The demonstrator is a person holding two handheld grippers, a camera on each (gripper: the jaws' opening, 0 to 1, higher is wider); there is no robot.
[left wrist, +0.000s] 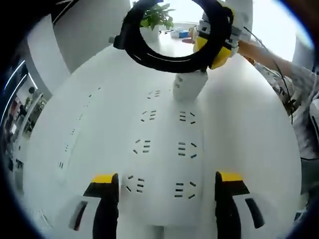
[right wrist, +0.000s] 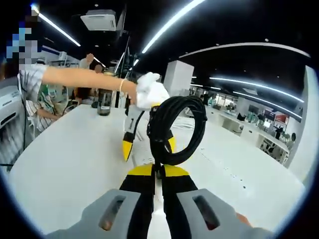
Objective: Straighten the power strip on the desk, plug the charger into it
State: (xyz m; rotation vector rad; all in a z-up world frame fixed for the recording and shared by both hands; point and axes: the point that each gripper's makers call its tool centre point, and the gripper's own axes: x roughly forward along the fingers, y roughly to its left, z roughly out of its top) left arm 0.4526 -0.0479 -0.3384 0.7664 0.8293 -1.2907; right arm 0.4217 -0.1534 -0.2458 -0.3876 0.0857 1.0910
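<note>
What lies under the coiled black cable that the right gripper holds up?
Under the coiled black cable a white charger stands on the power strip. Which socket it meets is covered by its body. The right gripper pinches the coil.

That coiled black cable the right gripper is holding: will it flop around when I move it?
Probably little. The cable is bundled in a tight coil, so it should move as one loop. The right gripper pinches only its lower edge, so it may swing. The white charger may drag on the power strip.
</note>
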